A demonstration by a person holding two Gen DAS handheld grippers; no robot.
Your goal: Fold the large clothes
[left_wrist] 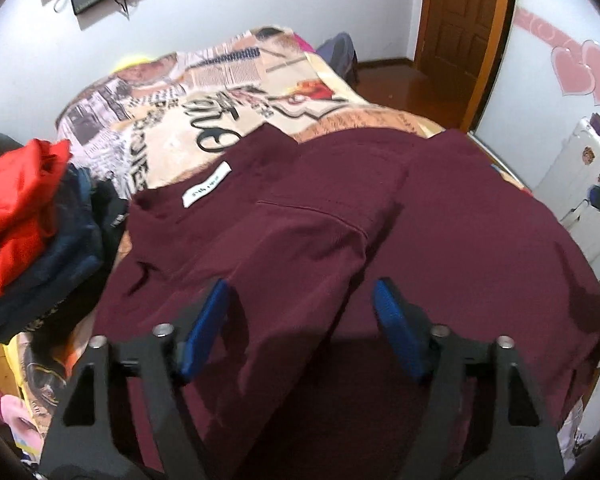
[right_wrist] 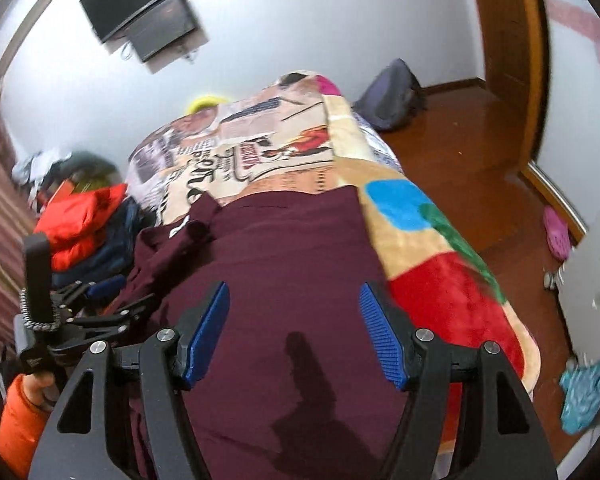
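Note:
A large maroon garment [left_wrist: 340, 220] lies spread on the bed, with a white neck label [left_wrist: 207, 190] at its far left and a sleeve folded across its middle. My left gripper [left_wrist: 300, 300] is open and empty, hovering just above the near part of the garment. The garment also shows in the right wrist view [right_wrist: 292, 264]. My right gripper [right_wrist: 294, 304] is open and empty above its right half. The left gripper [right_wrist: 100, 300] appears at the left of the right wrist view, over the garment's left edge.
A patterned blanket [left_wrist: 220, 92] covers the bed. A pile of red and dark blue clothes [left_wrist: 28, 216] sits at the bed's left. A dark backpack [right_wrist: 392, 92] lies on the wooden floor [right_wrist: 480, 160] beyond the bed. A wooden door [left_wrist: 460, 12] stands at the far right.

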